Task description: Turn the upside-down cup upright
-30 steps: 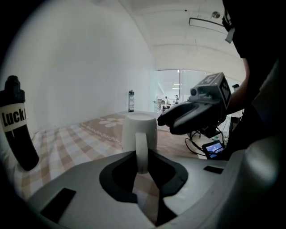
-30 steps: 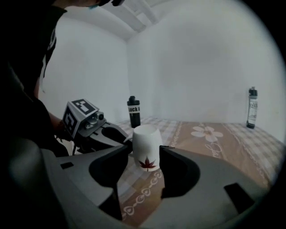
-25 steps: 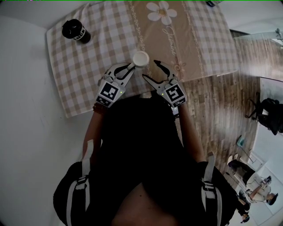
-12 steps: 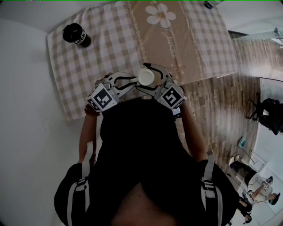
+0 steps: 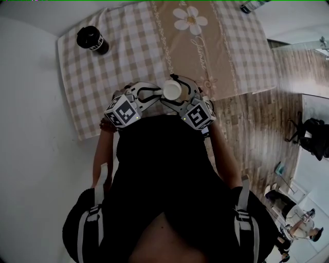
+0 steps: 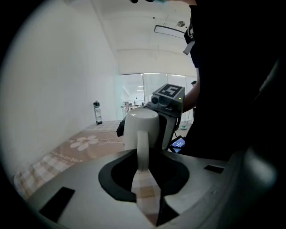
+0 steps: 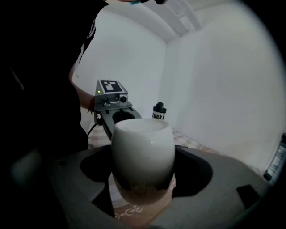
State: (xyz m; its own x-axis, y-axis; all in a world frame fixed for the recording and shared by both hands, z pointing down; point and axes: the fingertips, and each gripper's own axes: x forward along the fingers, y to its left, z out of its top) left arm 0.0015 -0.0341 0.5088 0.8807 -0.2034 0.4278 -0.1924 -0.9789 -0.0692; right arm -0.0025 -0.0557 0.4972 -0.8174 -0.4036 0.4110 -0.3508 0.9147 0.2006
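A white cup (image 5: 171, 90) sits between both grippers, near the table's front edge and close to my body. Its closed base seems to face up. In the left gripper view the cup (image 6: 142, 127) stands just ahead, and its handle (image 6: 142, 150) runs down between the jaws. My left gripper (image 5: 154, 94) is shut on that handle, with its jaws opening slightly. My right gripper (image 5: 177, 87) comes in from the other side, jaws very wide. The cup's round body (image 7: 143, 156) fills the space between them, with dark gaps at both sides. The cup's underside is hidden.
A checked tablecloth (image 5: 128, 51) with a flower print covers the table. A black bottle (image 5: 92, 40) stands at its far left corner, and another bottle (image 5: 252, 6) at the far right. Wooden floor (image 5: 257, 118) lies to the right of the table.
The cup and both grippers have come nearer to my body, toward the table's front edge. The right gripper's jaws have closed in around the cup's body. Both grippers have rolled.
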